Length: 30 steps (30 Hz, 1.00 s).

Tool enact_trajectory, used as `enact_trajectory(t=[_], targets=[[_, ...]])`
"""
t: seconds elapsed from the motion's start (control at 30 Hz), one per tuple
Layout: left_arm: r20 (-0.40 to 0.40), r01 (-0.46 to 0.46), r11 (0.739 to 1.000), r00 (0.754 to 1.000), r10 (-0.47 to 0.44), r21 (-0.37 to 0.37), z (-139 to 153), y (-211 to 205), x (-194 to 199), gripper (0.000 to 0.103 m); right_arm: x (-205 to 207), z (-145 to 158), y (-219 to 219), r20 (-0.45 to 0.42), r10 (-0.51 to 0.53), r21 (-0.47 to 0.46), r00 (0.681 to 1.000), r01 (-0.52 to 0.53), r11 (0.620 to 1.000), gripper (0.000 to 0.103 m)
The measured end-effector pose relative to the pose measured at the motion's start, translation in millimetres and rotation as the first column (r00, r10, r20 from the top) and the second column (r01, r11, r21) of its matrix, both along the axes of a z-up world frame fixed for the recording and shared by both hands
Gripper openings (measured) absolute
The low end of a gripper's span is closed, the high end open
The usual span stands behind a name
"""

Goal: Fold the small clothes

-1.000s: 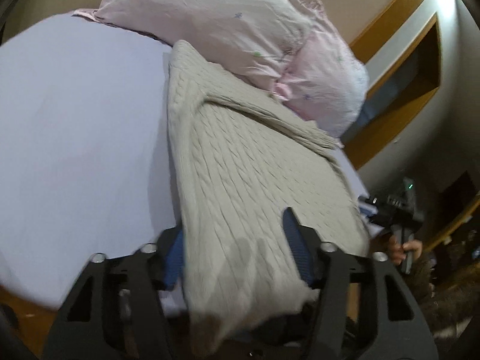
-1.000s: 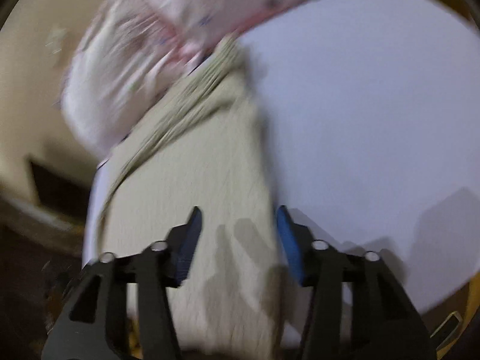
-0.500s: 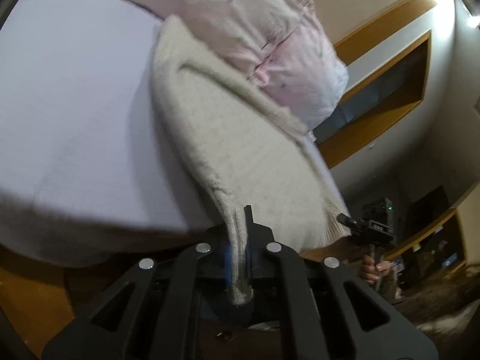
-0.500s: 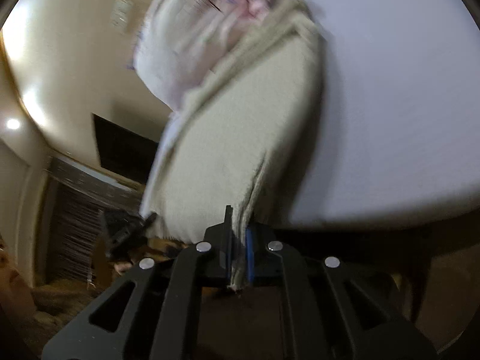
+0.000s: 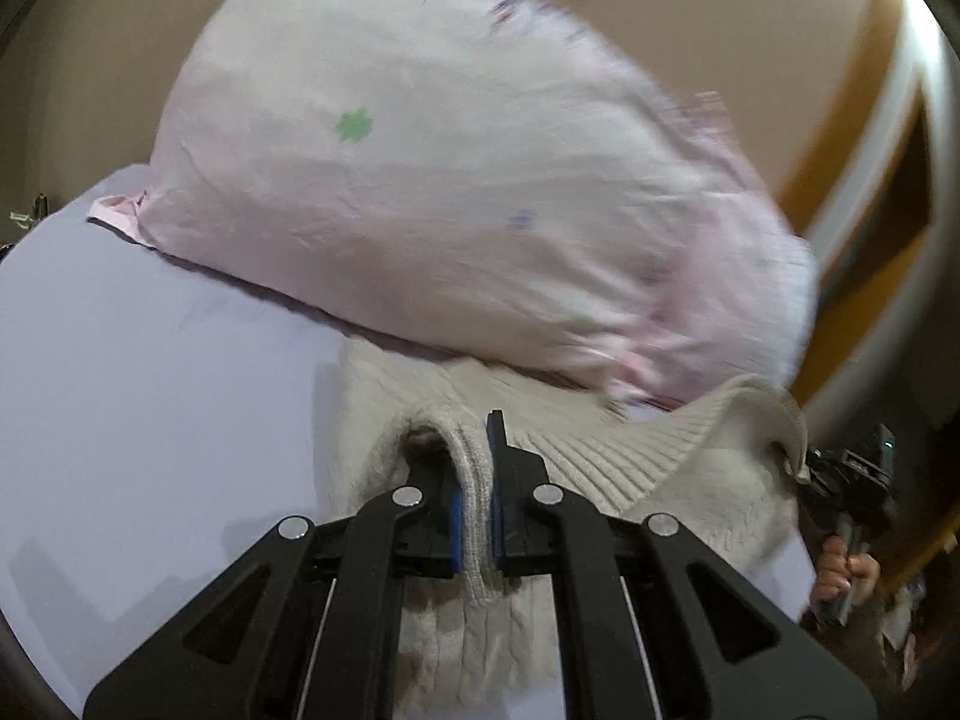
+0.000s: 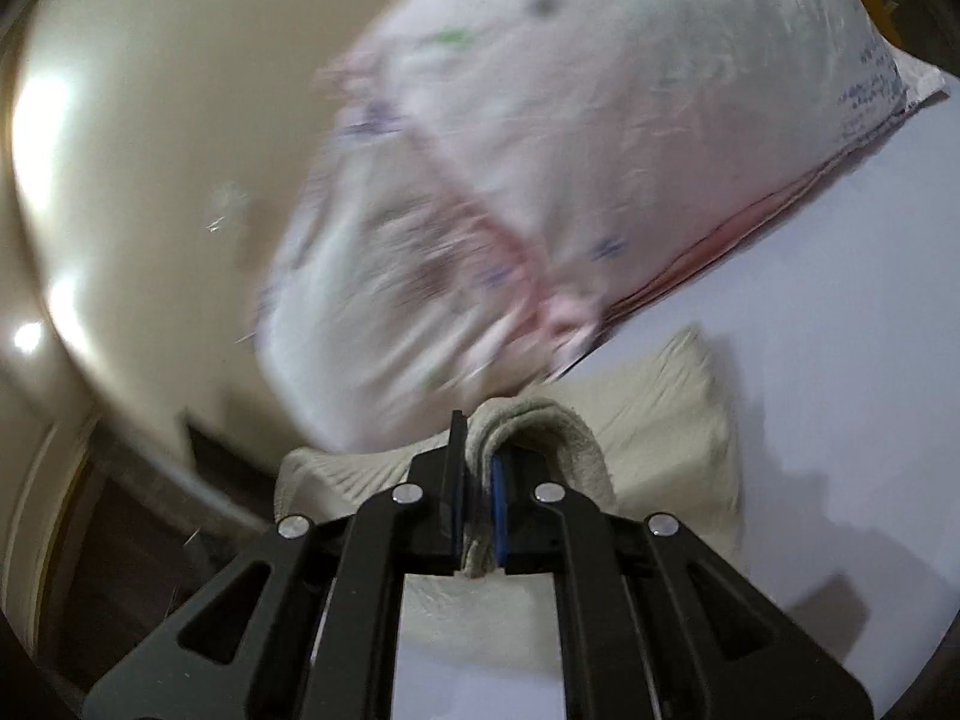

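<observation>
The cream cable-knit sweater (image 5: 606, 450) lies on the lavender bed sheet (image 5: 150, 408), low in the centre of the left wrist view, just below the pink flowered pillow (image 5: 456, 192) that fills the upper half of the frame. Its ribbed hem is lifted and doubled toward the pillow, the ribbing running in fine parallel lines to the right, while cable twists show on the part at the bottom of the frame. The left gripper (image 5: 474, 498) has its jaws pinching a fold of that hem between blue pads. In the right wrist view the sweater (image 6: 660, 438) sits lower centre, pale and folded over on itself, its far corner close under the blurred pillow (image 6: 540, 150). The right gripper (image 6: 477, 498) has its jaws pinching a thick rolled edge of the knit. At the right edge of the left wrist view the right gripper (image 5: 852, 480) appears at the hem's other end.
</observation>
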<state>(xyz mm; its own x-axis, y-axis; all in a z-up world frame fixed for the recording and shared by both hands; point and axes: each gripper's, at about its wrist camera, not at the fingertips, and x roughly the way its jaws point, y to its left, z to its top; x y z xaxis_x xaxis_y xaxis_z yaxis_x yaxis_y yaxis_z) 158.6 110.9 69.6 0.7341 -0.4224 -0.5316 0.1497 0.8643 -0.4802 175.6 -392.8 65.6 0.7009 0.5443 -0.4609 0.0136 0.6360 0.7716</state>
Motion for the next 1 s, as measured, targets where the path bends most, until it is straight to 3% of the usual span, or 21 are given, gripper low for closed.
enact_trajectory(t=[0.17,0.2,0.27,0.3,0.33,0.4,0.47,0.67,0.77,0.87,0.9,0.97,1.0], targets=[[-0.167,-0.086,0.995,0.983,0.075,-0.058,-44.7,6.6,62.5,0.006,54.7,-68.0,2.4,-0.216,-0.095,-0.037,0.972,0.089,0.995,0.008],[-0.197,-0.087,0.992,0.978,0.067,-0.093,-50.7,10.7,65.5,0.006,57.9,-74.1,3.1,-0.232,-0.096,-0.022,0.968,0.094,0.995,0.014],[-0.204,-0.07,0.986,0.978,0.038,-0.153,-52.9,19.8,58.7,0.016,59.3,-70.9,5.0,-0.2,-0.068,0.009,0.977,0.071,0.997,0.036],[-0.192,-0.067,0.984,0.981,0.035,-0.165,-48.6,25.2,52.6,0.037,58.5,-65.2,6.2,-0.169,-0.057,0.011,0.984,0.06,0.998,0.059],[-0.174,-0.074,0.984,0.984,0.045,-0.162,-43.4,28.9,45.6,0.067,55.4,-55.9,7.7,-0.135,-0.069,-0.011,0.988,0.068,0.998,0.084],[-0.115,-0.099,0.985,0.99,0.083,-0.142,-31.0,38.3,27.8,0.088,47.4,-41.3,8.5,-0.083,-0.114,-0.06,0.99,0.11,0.992,0.101],[-0.092,-0.08,0.988,0.993,0.069,-0.129,-25.2,42.0,17.7,0.088,40.1,-31.8,8.5,-0.047,-0.107,-0.065,0.993,0.104,0.992,0.101],[-0.21,0.011,0.998,0.977,-0.025,-0.067,-50.1,30.0,8.1,0.085,33.0,-33.6,9.5,-0.088,-0.059,0.008,0.994,0.06,0.998,0.101],[-0.275,0.032,0.996,0.96,-0.055,-0.088,-66.4,23.9,9.9,0.073,25.4,-33.5,13.7,-0.108,-0.029,0.02,0.994,0.031,0.999,0.101],[-0.253,0.032,0.994,0.966,-0.057,-0.1,-70.3,20.1,3.5,0.066,19.8,-29.6,15.3,-0.098,0.001,0.016,0.995,0.001,1.0,0.101],[-0.257,0.022,0.991,0.965,-0.055,-0.132,-72.5,19.3,3.4,0.059,18.0,-28.0,17.3,-0.091,0.011,0.021,0.996,-0.009,1.0,0.101],[-0.303,-0.025,0.969,0.952,-0.052,-0.246,-87.5,23.4,5.5,0.028,14.9,-26.6,17.7,-0.081,0.028,0.039,0.996,-0.025,0.999,0.101],[-0.309,-0.049,0.953,0.95,-0.048,-0.298,-91.5,28.7,4.8,0.022,13.1,-27.0,16.9,-0.081,0.036,0.045,0.996,-0.033,0.998,0.101]])
